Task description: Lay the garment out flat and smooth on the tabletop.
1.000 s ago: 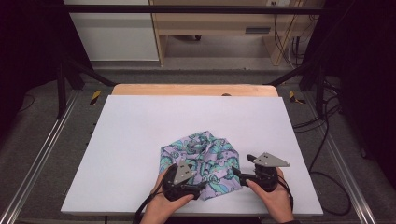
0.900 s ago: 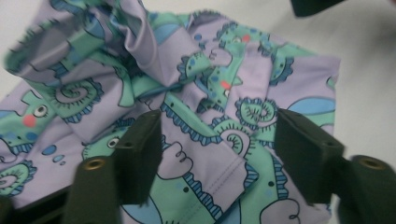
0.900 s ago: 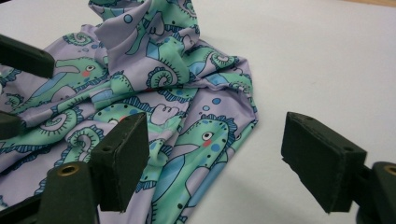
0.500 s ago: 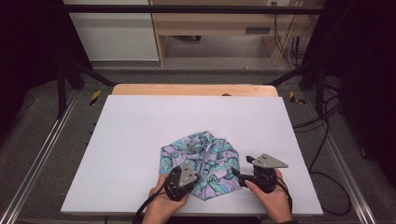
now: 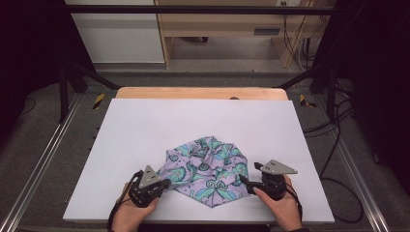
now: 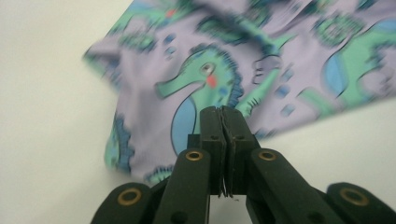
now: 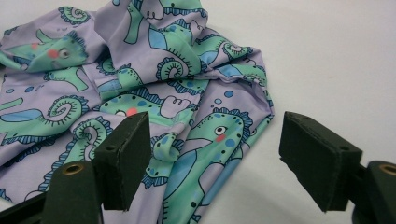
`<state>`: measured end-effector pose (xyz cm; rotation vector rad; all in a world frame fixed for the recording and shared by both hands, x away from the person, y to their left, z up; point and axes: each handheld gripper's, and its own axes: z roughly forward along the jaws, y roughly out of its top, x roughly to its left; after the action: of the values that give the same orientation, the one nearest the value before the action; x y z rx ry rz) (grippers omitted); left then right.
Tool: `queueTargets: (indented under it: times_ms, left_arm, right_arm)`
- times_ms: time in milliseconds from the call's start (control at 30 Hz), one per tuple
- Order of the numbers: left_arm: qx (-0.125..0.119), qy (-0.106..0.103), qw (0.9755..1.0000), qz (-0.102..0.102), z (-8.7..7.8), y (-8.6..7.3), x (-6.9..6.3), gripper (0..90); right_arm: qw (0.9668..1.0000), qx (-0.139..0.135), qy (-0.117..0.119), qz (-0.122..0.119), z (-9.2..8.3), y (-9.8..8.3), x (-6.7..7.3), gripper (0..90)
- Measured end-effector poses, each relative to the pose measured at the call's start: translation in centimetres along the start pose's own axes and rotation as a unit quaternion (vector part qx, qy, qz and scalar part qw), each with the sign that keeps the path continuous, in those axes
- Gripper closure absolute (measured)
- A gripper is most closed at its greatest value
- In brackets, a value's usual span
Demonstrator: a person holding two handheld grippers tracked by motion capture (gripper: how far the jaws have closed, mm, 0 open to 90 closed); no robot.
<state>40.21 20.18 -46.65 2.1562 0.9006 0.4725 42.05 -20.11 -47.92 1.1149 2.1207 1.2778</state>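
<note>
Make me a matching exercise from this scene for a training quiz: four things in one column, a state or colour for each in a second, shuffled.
Things:
1. left gripper
2. right gripper
3. cloth
4. table

States or colours:
A. plain white surface
B. jaws wide open, nothing pressed between the pads
C. lilac with green seahorse print, crumpled
D. jaws shut together at the cloth's edge

Pairs: 1-D, 2-B, 3-C, 4-A
</note>
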Motion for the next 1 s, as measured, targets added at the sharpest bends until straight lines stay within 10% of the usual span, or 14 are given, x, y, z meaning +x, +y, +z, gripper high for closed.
queueTargets:
  times_ms: [233, 500, 1000]
  left_arm:
    - [-0.065, -0.013, 0.9977, -0.012, -0.2, 1.1, -0.5, 58.6]
    - [-0.020, -0.021, 0.9992, 0.027, 5.1, 5.6, -3.3, 46.5]
    - [-0.011, -0.019, 0.9995, 0.022, 7.4, 5.7, -3.0, 86.5]
  right_arm:
    - [1.0000, 0.000, 0.002, 0.004, 0.2, 0.0, 0.2, 24.3]
    - [1.0000, -0.006, 0.005, 0.000, 0.1, 0.1, 0.4, 23.7]
    - [0.9998, -0.004, 0.014, -0.014, 0.4, 0.2, 1.1, 23.9]
